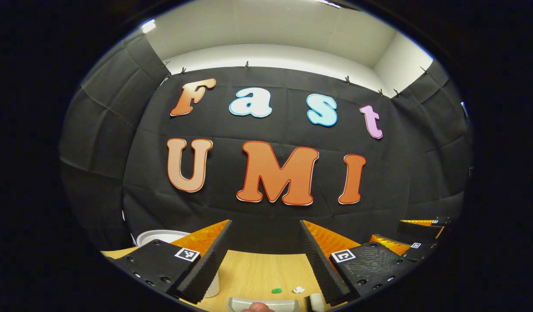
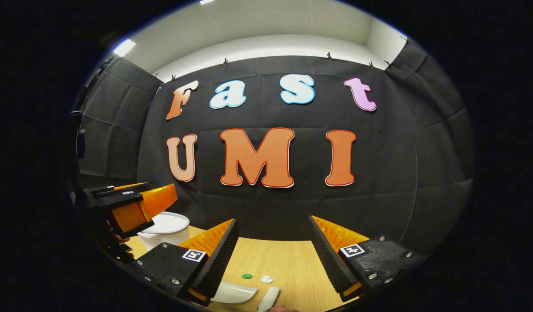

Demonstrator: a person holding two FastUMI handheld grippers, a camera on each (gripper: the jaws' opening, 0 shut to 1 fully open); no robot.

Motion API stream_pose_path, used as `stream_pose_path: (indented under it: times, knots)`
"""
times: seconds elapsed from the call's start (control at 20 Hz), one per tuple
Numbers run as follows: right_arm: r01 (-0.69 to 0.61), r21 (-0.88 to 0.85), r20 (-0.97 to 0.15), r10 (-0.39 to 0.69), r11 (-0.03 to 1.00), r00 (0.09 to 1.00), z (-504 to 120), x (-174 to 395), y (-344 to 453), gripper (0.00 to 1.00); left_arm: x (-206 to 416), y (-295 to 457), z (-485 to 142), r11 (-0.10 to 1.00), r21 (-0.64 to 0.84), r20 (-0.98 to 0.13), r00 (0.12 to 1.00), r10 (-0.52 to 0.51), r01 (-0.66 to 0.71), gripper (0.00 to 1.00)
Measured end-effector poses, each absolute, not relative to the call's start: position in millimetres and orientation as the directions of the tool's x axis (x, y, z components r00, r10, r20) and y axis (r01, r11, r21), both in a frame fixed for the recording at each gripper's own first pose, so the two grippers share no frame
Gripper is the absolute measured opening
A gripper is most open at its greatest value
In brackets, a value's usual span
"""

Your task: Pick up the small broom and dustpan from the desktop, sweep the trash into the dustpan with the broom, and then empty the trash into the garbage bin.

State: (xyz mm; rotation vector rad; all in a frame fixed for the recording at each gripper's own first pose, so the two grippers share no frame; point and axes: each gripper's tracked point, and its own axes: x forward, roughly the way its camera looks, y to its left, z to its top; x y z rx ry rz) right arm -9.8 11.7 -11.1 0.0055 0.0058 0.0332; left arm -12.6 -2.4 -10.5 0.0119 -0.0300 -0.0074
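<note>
My left gripper (image 1: 265, 225) is open above the wooden desktop (image 1: 257, 268), nothing between its fingers. Below it lie a green scrap (image 1: 276, 290) and a white scrap (image 1: 298, 289), with the grey dustpan (image 1: 266, 304) and the pale broom end (image 1: 317, 300) at the near edge. My right gripper (image 2: 273, 221) is open too, and it hangs over the same green scrap (image 2: 247, 275) and white scrap (image 2: 266, 279). The dustpan (image 2: 233, 293) sits half under its left finger, and the broom handle (image 2: 269, 299) lies beside it. Neither gripper touches them.
A white garbage bin (image 2: 166, 227) stands at the back left of the desk, partly behind my left finger (image 1: 155, 237). The left gripper (image 2: 134, 207) shows at the left, the right gripper (image 1: 416, 242) at the right. A fingertip (image 1: 257, 308) peeks in below.
</note>
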Motion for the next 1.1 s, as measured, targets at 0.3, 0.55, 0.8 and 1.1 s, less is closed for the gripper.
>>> stream_pose_path:
  times: [0.3, 0.55, 0.8, 1.1]
  knots:
    - [-0.018, -0.017, -0.060, 0.017, 1.000, 0.998, -30.2, -8.7, 5.8, 0.96, -5.9, -4.6, -39.4, 0.999, 0.024, -0.058, 0.998, -0.021, 0.022, 0.94]
    - [-0.019, -0.021, -0.195, 0.015, 1.000, 0.981, -74.1, -7.6, 5.7, 0.96, -3.3, -0.7, -112.0, 0.998, -0.053, -0.297, 0.953, -0.054, 0.040, 0.95]
    - [-0.040, 0.037, -0.401, 0.052, 0.999, 0.914, -145.9, -21.1, 15.5, 0.97, -32.3, 15.0, -206.1, 0.997, -0.072, -0.584, 0.811, -0.042, 0.000, 0.95]
    - [0.041, 0.104, -0.704, 0.045, 0.994, 0.709, -249.1, -40.5, 22.6, 0.97, -87.2, 11.2, -295.6, 0.996, -0.092, -0.816, 0.571, -0.086, 0.018, 0.95]
